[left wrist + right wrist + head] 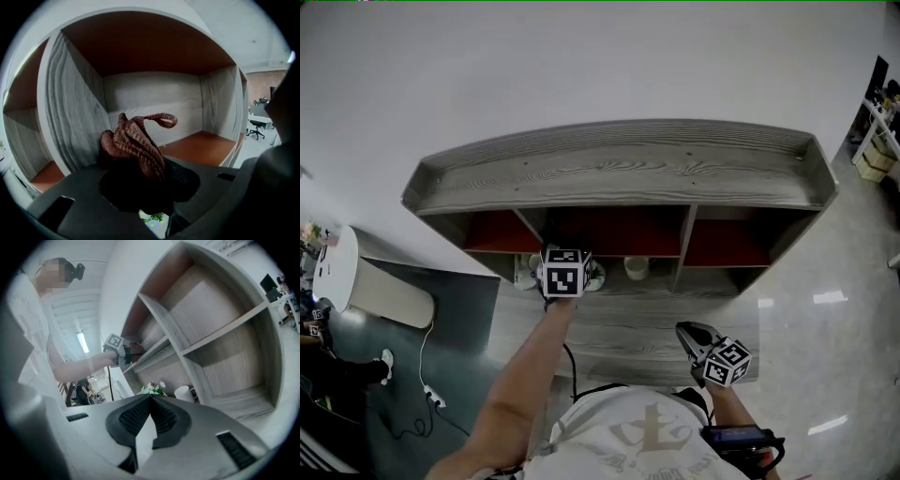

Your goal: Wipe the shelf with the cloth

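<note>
Gripping the bunched brown cloth [137, 140], the left gripper [140, 185] is holding it inside the grey shelf's [619, 173] middle compartment, which is floored with a reddish board [201, 147]. The right gripper [151, 399], fingers closed and empty, is hanging over the glossy floor [834, 319].

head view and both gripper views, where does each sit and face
Head view: on the head, steeply down at the shelf; left arm shows.
Left gripper view: on the left tongs, into a shelf bay; cloth gripped.
Right gripper view: on the right tongs, shut, towards the shelf.
Head and right views share the left arm.
</note>
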The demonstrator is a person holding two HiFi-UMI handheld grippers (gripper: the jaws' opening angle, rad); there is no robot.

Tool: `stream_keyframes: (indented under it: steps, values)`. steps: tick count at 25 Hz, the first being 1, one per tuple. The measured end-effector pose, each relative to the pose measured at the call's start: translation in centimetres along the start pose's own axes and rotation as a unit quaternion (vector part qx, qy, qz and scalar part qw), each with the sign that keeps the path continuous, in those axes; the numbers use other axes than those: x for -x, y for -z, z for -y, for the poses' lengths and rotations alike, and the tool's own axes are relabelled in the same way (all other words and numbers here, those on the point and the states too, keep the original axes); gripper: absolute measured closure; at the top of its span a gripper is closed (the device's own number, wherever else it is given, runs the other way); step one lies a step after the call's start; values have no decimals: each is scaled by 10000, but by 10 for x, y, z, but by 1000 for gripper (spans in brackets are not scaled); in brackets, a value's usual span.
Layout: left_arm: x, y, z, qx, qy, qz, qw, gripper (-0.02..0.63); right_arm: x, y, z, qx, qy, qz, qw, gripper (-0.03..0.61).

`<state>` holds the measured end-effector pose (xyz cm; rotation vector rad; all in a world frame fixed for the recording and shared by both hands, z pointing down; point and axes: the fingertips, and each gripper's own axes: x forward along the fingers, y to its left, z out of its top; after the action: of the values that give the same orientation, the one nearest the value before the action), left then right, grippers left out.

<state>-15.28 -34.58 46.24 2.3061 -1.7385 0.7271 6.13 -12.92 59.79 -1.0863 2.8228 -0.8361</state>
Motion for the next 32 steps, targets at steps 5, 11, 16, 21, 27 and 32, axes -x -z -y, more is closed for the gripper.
stream_keyframes:
  steps: [5,11,16,21,27,32]
  values:
    - [-15,-3,-2,73,-245,-193,9995,497,9,-8,17,-39,-57,70,10000,572]
    - [-26,2,-4,435,-271,-424,9978,495,12,-21,30,-57,-186,144,9997,572]
    - [-32,4,8,556,186,-584,9966,497,15,-20,38,-104,-282,119,9995,572]
    - [-33,-2,27,387,391,-726,9958,499,15,-17,41,-128,-445,76,9989,572]
    - [-38,-11,63,164,699,-704,9949,499,17,-25,49,-90,-537,144,9984,572]
    - [-43,-18,97,63,1096,-815,9906,499,27,-27,56,-22,-578,91,9983,572]
